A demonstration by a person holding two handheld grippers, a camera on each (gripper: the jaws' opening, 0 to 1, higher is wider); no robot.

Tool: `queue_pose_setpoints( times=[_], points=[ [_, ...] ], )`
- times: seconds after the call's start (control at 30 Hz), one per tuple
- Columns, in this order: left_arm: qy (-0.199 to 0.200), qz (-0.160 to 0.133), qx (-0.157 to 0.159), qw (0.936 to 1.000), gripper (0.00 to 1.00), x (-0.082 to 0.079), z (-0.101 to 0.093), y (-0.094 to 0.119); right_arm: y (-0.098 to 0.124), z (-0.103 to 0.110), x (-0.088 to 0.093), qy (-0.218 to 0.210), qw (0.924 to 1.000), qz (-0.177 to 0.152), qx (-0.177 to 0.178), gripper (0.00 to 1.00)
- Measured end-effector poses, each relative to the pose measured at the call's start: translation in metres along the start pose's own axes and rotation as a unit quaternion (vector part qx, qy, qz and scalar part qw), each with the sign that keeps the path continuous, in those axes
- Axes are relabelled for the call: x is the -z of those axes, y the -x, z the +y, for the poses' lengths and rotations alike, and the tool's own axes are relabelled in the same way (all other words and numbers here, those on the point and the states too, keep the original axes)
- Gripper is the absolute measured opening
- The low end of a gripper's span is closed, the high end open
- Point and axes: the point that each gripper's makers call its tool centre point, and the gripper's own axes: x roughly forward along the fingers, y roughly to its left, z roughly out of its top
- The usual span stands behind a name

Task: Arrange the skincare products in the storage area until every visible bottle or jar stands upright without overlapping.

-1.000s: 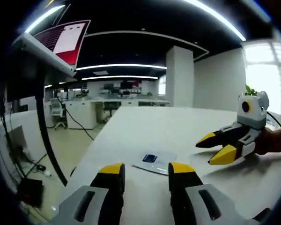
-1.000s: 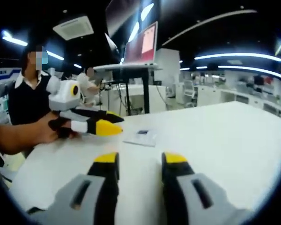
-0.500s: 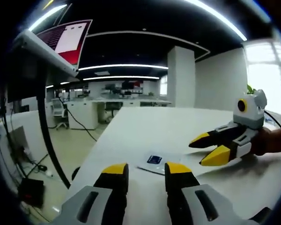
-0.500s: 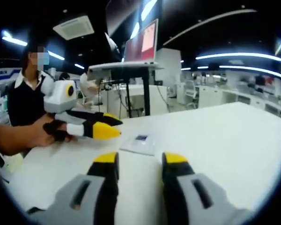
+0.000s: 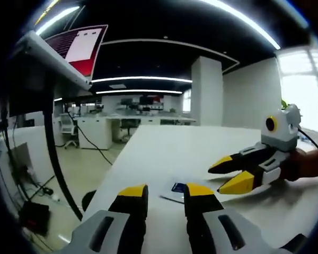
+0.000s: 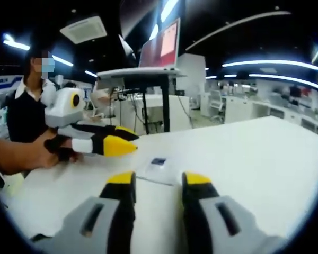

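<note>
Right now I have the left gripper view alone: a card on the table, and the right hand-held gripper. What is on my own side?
Observer: In the right gripper view, a hand holds the left hand-held gripper over the table, left of the card.
Operator: Is anyone else nearby?
Observer: Yes, a person in a dark vest is behind that gripper, left of the laptop stand.
</note>
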Motion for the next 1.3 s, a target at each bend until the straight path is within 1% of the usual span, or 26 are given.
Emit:
queue_pose_setpoints(
  times=[0.07,0.13,0.33,0.4,0.5,0.6,0.8,0.93,1.0,1.1,1.3],
  points=[
    [-0.008,0.009,0.0,0.9999,0.27,0.002,0.0,-0.004,-0.004,0.001,0.002,-0.001,1.0,0.009,-0.003,0.34],
    [-0.012,0.012,-0.001,0.9999,0.27,0.002,0.001,-0.006,-0.009,0.0,0.005,0.001,0.9998,0.02,-0.003,0.34],
    [-0.018,0.014,-0.003,0.9997,0.27,0.001,0.005,-0.012,-0.012,-0.002,0.007,0.012,0.9995,0.029,0.0,0.34],
    [-0.025,0.021,-0.007,0.9994,0.27,0.003,0.007,-0.015,-0.015,-0.002,0.008,0.017,0.9993,0.034,0.001,0.35],
    [-0.035,0.027,-0.008,0.999,0.26,0.004,0.007,-0.017,-0.016,-0.001,0.008,0.019,0.9992,0.035,0.001,0.35],
    [-0.044,0.039,-0.015,0.9982,0.26,0.008,0.01,-0.018,-0.019,-0.002,0.007,0.022,0.9991,0.036,0.001,0.34],
    [-0.053,0.045,-0.017,0.9975,0.26,0.009,0.011,-0.019,-0.018,-0.003,0.009,0.024,0.9989,0.04,0.001,0.35],
    [-0.064,0.055,-0.021,0.9962,0.26,0.013,0.013,-0.02,-0.02,-0.003,0.01,0.023,0.9988,0.043,-0.002,0.35],
    [-0.072,0.063,-0.022,0.9951,0.26,0.013,0.015,-0.025,-0.019,-0.002,0.01,0.022,0.9988,0.044,-0.002,0.35],
    [-0.076,0.063,-0.022,0.9949,0.25,0.013,0.016,-0.025,-0.019,0.0,0.01,0.021,0.9988,0.044,-0.008,0.33],
    [-0.08,0.064,-0.019,0.9946,0.23,0.012,0.02,-0.028,-0.02,-0.001,0.01,0.021,0.9987,0.046,-0.005,0.31]
  ],
)
